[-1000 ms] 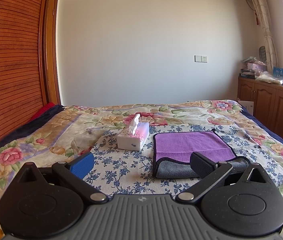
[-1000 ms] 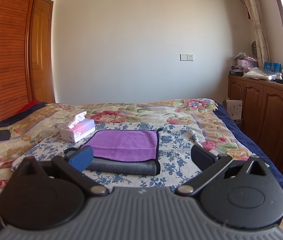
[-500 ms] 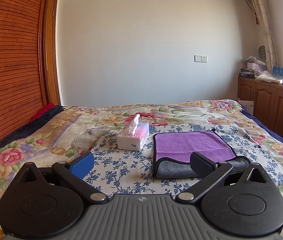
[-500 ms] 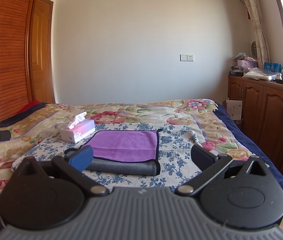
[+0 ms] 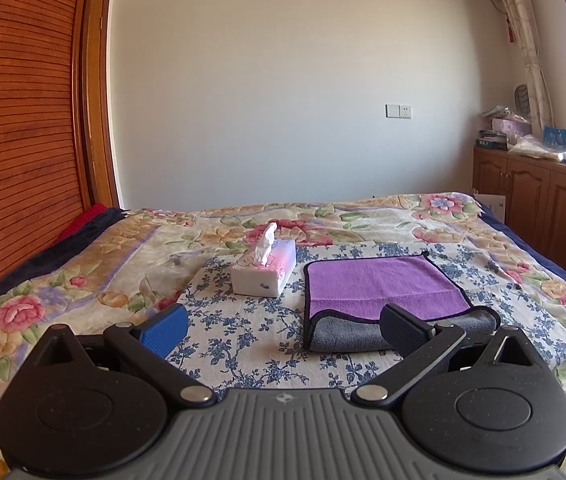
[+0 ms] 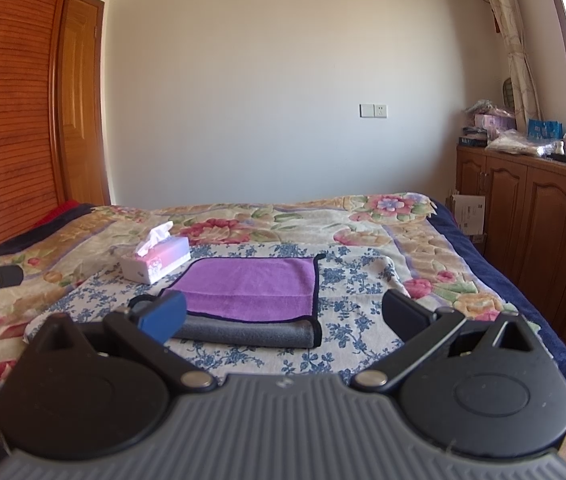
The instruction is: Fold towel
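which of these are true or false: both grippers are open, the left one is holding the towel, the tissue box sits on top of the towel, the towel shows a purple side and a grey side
1. Both grippers are open. True: the left gripper and the right gripper have their jaws spread wide, nothing between them.
2. The left gripper holds the towel. False: the towel lies on the bed, ungripped.
3. The tissue box sits on the towel. False: the tissue box stands beside it, on the bed.
4. The towel shows purple and grey. True: purple on top, grey along the near fold.
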A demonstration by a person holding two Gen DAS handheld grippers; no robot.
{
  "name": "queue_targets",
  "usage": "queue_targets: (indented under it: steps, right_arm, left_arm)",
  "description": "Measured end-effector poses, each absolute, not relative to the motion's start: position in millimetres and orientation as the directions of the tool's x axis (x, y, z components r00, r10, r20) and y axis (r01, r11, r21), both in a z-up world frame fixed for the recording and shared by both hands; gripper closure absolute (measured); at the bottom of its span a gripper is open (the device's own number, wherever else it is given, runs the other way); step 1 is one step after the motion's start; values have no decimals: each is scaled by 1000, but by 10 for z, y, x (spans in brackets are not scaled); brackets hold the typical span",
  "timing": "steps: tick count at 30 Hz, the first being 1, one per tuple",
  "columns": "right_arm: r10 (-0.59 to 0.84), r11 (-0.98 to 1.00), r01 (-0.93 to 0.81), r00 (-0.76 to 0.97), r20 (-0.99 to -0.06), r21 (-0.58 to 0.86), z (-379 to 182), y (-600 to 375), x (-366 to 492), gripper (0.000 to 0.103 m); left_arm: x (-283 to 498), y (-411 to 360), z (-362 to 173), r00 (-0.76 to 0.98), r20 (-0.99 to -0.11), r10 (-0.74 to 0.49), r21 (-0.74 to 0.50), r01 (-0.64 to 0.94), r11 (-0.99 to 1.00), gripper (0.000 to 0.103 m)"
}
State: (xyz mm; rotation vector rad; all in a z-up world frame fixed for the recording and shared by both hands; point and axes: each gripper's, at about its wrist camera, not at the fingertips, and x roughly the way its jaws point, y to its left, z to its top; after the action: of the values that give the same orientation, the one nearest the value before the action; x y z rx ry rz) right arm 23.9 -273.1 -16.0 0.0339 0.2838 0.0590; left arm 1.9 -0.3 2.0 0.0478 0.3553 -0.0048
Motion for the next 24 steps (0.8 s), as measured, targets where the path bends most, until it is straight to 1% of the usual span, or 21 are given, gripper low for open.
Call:
queue_targets:
  steps: [11,24]
  right_arm:
    - [69,997,-52,950,-304,64,-181,-2744,365,0]
    - [80,996,-62,945,-318,67,-160,-2741,434,0]
  left_arm:
    - [216,-26,-29,914,-406,7,67,23,997,0]
    - [364,-114,-52,901,-433,-18,80,58,995,0]
